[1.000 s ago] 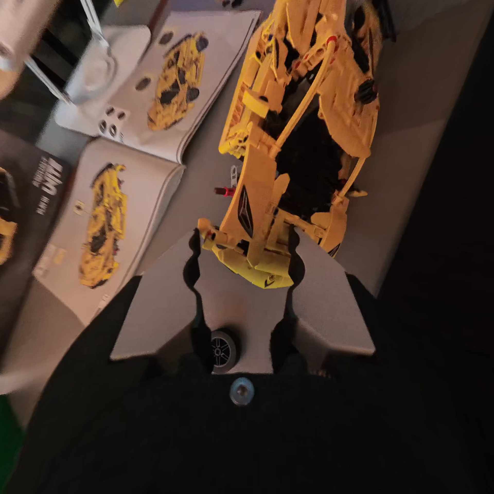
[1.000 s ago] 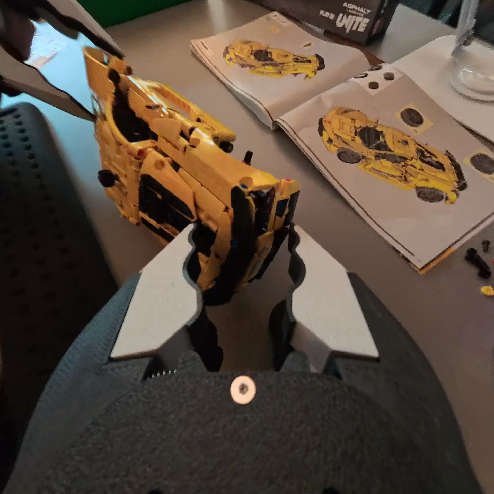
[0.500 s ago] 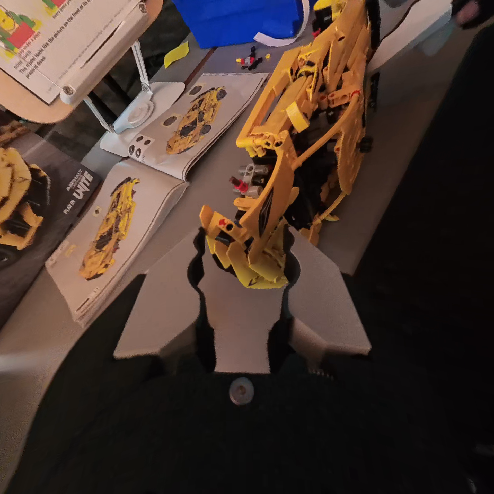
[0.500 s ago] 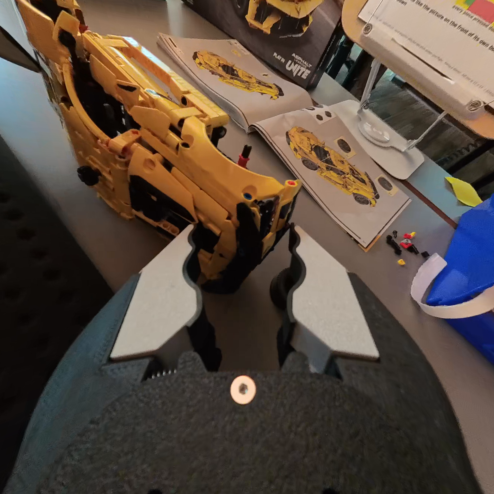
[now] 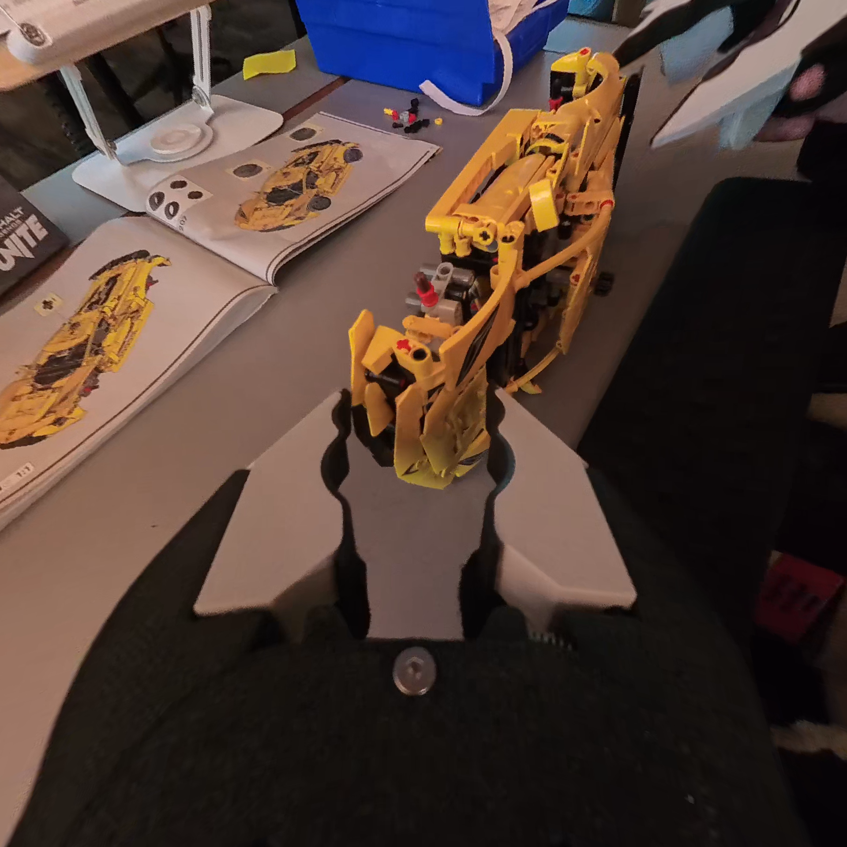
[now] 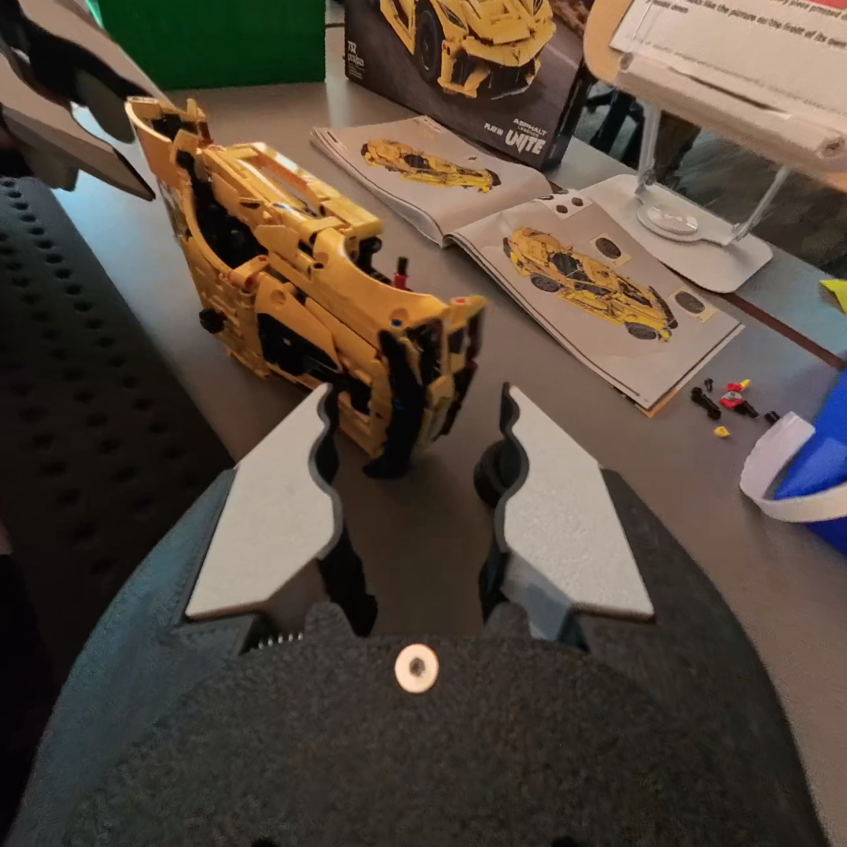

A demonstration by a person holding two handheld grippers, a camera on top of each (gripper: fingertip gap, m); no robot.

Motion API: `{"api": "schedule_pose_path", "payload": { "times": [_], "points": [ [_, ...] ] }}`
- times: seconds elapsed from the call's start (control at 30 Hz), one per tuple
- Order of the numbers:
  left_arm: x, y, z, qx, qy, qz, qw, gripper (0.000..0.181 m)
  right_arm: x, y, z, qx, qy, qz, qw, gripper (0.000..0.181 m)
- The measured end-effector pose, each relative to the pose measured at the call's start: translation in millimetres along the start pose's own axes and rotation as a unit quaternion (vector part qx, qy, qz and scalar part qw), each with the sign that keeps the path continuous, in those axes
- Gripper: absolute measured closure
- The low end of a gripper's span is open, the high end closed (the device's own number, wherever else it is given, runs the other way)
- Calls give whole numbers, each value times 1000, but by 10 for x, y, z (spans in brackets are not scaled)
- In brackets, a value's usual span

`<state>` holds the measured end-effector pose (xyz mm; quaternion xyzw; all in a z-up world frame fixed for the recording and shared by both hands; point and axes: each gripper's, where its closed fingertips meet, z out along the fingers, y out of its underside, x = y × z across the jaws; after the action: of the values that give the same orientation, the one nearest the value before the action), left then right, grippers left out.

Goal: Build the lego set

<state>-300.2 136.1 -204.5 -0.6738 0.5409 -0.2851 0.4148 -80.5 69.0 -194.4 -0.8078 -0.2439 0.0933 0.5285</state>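
Observation:
The yellow lego car (image 5: 504, 275) stands on its side on the grey table (image 5: 229, 435), without wheels. My left gripper (image 5: 419, 396) is shut on the car's nose, with both fingers against it. Its fingers (image 6: 59, 133) show at the far end of the car (image 6: 298, 293) in the right wrist view. My right gripper (image 6: 416, 388) is open at the car's rear end, with a gap on the right side. Its blurred fingers (image 5: 733, 96) show beyond the car in the left wrist view. A black wheel (image 6: 488, 476) lies by the right finger.
An open instruction book (image 5: 137, 343) (image 6: 573, 275) lies beside the car. Behind it are the set's box (image 6: 458, 68), a white stand (image 5: 178, 137) and a green box (image 6: 206, 41). Small loose parts (image 6: 728, 401) lie by a blue bin (image 5: 403, 41). A dark perforated seat (image 6: 68, 366) borders the table edge.
The car has been turned from a tilted, lifted pose to stand on its side on the table. My right gripper has drawn back a little from the rear end.

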Motion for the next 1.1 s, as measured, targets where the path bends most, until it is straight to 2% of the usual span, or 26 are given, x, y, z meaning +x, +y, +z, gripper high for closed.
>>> {"api": "schedule_pose_path", "payload": {
  "times": [0.1,0.2,0.37,0.43,0.5,0.57,0.67,0.73,0.77,0.83,0.93,1.0,1.1],
  "points": [
    [1,26,-51,5,3,-9,1000,121,262,203,-88,-37,-18,43,998,116],
    [13,39,-105,17,10,-26,999,121,584,696,47,-126,-7,30,991,118],
    [11,44,-200,33,23,-63,997,121,581,872,378,-146,-43,4,988,121],
    [10,12,-266,45,23,-74,996,121,589,943,460,-162,-41,-19,986,132],
    [2,-37,-338,56,22,-80,995,121,630,887,451,-156,-36,-27,987,136],
    [-13,-99,-408,64,20,-73,995,121,742,664,334,-126,-14,-29,992,136],
    [-76,-217,-489,78,24,-60,995,121,703,-108,4,-19,-23,-8,1000,137],
    [-52,-351,-506,93,65,-65,991,121,380,-585,-127,26,-83,-23,996,138],
    [-25,-436,-505,101,87,-63,989,121,168,-688,-110,11,-124,-35,992,138],
    [78,-569,-455,92,130,-36,987,121,-45,-696,30,-53,-154,-75,984,137],
    [219,-797,-307,74,153,31,985,119,-115,-630,223,-113,-180,-88,973,137],
    [294,-1015,-193,78,159,57,983,119,-159,-577,301,-137,-201,-80,967,137],
    [362,-1319,68,71,177,81,978,120,-134,-506,371,-158,-196,-102,962,136]
  ]
}}
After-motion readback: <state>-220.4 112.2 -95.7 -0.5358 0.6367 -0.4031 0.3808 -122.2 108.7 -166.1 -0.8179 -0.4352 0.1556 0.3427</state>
